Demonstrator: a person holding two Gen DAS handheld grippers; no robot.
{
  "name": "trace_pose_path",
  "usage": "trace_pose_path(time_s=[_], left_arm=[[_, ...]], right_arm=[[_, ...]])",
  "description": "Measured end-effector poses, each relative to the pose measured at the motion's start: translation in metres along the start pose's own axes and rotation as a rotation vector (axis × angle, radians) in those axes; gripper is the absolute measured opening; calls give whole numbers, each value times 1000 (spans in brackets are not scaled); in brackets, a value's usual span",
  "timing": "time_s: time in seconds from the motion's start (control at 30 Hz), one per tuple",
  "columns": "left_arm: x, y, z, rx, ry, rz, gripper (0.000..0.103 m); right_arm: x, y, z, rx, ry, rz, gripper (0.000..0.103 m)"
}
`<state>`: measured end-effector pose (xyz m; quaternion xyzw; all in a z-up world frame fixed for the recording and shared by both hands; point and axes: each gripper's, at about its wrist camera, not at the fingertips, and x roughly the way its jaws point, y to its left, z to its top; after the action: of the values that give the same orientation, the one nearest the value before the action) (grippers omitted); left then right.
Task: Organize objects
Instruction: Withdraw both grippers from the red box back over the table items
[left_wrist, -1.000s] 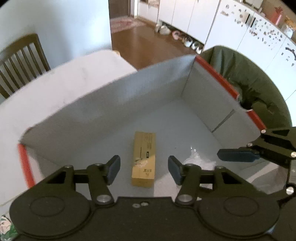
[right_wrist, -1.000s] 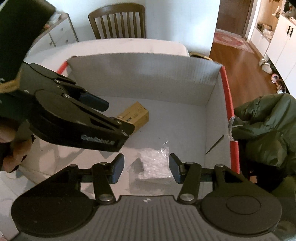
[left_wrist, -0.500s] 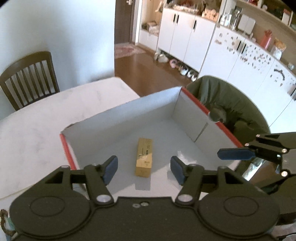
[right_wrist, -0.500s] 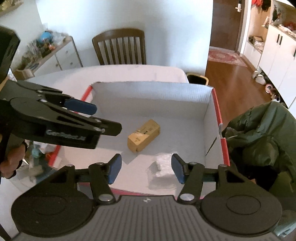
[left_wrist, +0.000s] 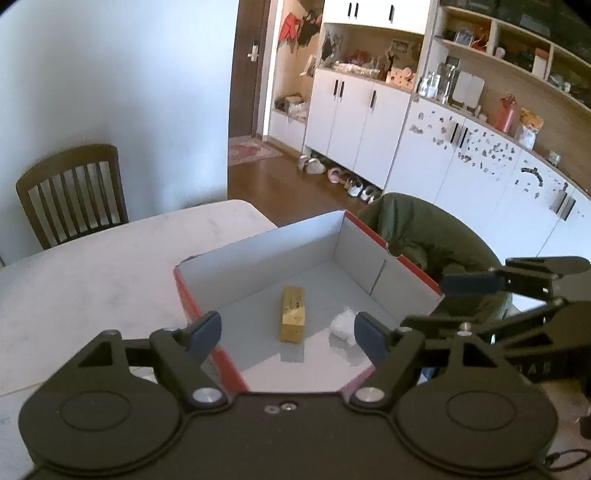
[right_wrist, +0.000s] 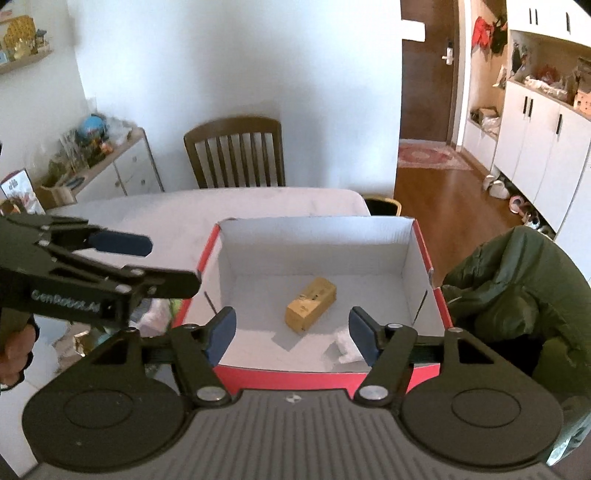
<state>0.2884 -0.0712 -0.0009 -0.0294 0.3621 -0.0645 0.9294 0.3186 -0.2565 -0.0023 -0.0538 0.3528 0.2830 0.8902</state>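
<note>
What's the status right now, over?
Both grippers open, empty: left gripper, right gripper, above the box. Carton and white packet inside. Nothing blocking.

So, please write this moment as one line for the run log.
left gripper: open, empty | right gripper: open, empty | red box: holds yellow carton, white packet | both grippers above box
</note>
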Motion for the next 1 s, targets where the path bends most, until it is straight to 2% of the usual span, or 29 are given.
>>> trace_pose_path(time_s=[0.33,0.6,0.9,1.0], left_arm=[[-52,26,-28,-20,-71,5,92],[-79,52,-48,-47,-101,6,102],[-104,77,-73,-73,-167,0,102],[-109,89,-82,-97,-149,-14,102]], right_arm=[[-25,47,-10,40,-91,1,83],[-30,80,-20,53,-112,27,85],[-27,112,-31,74,-109,41,86],[-26,121,-34,72,-98,36,86]])
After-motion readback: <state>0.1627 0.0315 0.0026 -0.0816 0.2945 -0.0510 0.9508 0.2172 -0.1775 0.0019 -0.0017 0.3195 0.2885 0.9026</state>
